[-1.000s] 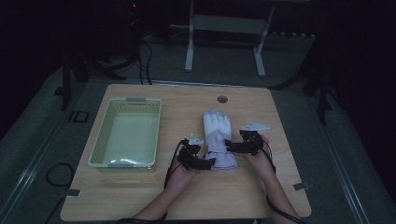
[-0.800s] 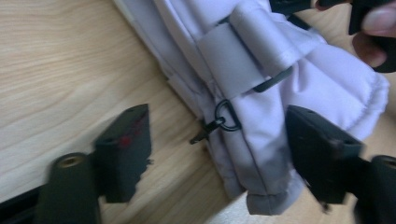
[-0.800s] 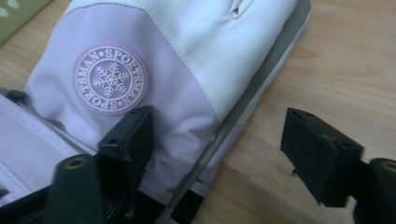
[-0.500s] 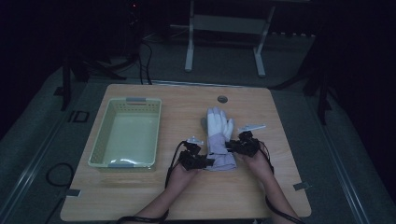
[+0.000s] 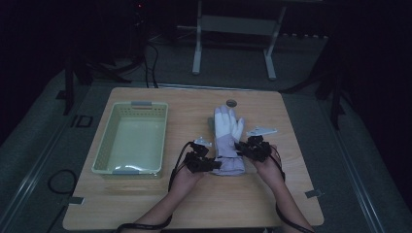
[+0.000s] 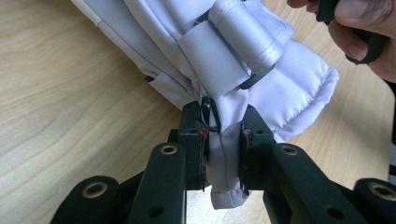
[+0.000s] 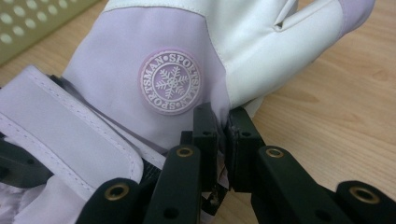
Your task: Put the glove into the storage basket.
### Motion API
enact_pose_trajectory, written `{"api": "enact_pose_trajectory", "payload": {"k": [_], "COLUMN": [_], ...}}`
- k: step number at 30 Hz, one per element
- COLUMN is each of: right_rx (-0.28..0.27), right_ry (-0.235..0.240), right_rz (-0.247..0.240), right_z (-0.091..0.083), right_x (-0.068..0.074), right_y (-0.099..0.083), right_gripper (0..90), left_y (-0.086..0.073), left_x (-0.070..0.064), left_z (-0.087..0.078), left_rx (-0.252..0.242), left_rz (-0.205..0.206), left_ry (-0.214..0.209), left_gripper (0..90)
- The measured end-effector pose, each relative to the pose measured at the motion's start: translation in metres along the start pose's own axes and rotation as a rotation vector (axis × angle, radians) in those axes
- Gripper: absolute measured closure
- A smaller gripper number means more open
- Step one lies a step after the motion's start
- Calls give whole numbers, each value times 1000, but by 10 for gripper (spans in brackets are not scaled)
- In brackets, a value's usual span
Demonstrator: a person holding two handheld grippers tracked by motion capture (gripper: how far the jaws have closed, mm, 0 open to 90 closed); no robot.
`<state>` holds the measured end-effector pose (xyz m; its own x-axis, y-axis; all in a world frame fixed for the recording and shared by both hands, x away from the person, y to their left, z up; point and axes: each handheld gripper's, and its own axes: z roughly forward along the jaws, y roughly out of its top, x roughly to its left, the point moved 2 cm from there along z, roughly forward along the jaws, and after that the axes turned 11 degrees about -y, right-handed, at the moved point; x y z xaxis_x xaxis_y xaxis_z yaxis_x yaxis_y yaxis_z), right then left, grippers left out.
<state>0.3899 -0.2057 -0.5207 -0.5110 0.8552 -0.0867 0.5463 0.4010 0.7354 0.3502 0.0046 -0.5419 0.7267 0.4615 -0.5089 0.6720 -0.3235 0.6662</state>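
Note:
A lilac and white ski glove [image 5: 227, 141] lies flat on the wooden table [image 5: 145, 204], fingers pointing away from me. My left gripper [image 5: 210, 164] is shut on the cuff's left edge; in the left gripper view the jaws pinch the lilac cuff fabric [image 6: 224, 154] beside a black ring. My right gripper [image 5: 241, 147] is shut on the glove's right edge near the wrist. The right gripper view has the glove [image 7: 140, 70] with its round snowflake badge [image 7: 171, 82] just above the shut jaws.
A pale green plastic basket [image 5: 130, 138] stands on the left half of the table, with nothing in it. A small round dark disc [image 5: 231, 103] lies at the far edge beyond the glove. Bare wood runs along the near edge.
Both grippers and the glove have shifted slightly toward me and lower on the table. Both grips on the glove are held throughout.

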Motion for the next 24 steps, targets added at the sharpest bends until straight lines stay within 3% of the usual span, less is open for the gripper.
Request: {"api": "enact_pose_trajectory", "payload": {"k": [7,15,24], "right_rx": [-25,-48,-76], "right_ry": [7,-7,-24], "right_rz": [27,18,29], "right_z": [-11,-23,-32], "right_x": [2,8,12], "right_y": [13,32,54], "right_gripper": [842,842,842], "left_y": [11,22,45], "left_x": [-3,-7,-9], "left_z": [-16,-34,-57], "left_rx": [-7,-9,33], "left_rz": [39,65,113], "left_ry": [0,-1,21], "left_gripper": [755,756,755]}}
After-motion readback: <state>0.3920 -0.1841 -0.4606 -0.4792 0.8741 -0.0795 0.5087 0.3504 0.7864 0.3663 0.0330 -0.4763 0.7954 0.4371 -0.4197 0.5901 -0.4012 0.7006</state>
